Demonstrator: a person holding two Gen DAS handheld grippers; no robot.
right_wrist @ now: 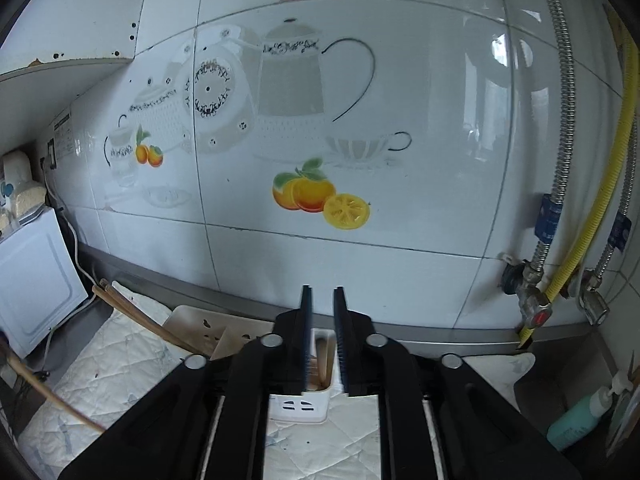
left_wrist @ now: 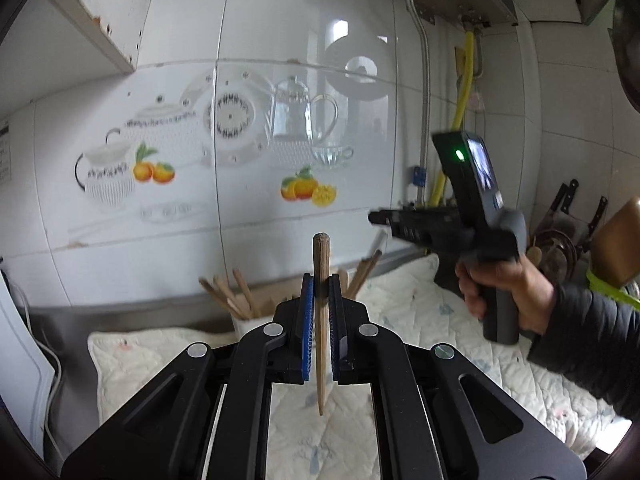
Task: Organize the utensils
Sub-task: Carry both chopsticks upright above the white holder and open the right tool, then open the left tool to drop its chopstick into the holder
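Item: left gripper [left_wrist: 320,308], fingers clamped on one upright tapered wooden chopstick [left_wrist: 321,320] above the quilted bench's back edge; right gripper [right_wrist: 322,344] hung parted, empty; best lowered tip-first, vertical, into the white slotted plastic holder [right_wrist: 298,402].

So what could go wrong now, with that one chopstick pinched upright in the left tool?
1. The chopstick is held only by a thin pinch in the left gripper, with long ends above and below, so it might pivot or slip.
2. The white holder already has chopsticks leaning outward, so this one could knock against them on the way in.
3. The right gripper hovers open above the holder and may block the path.
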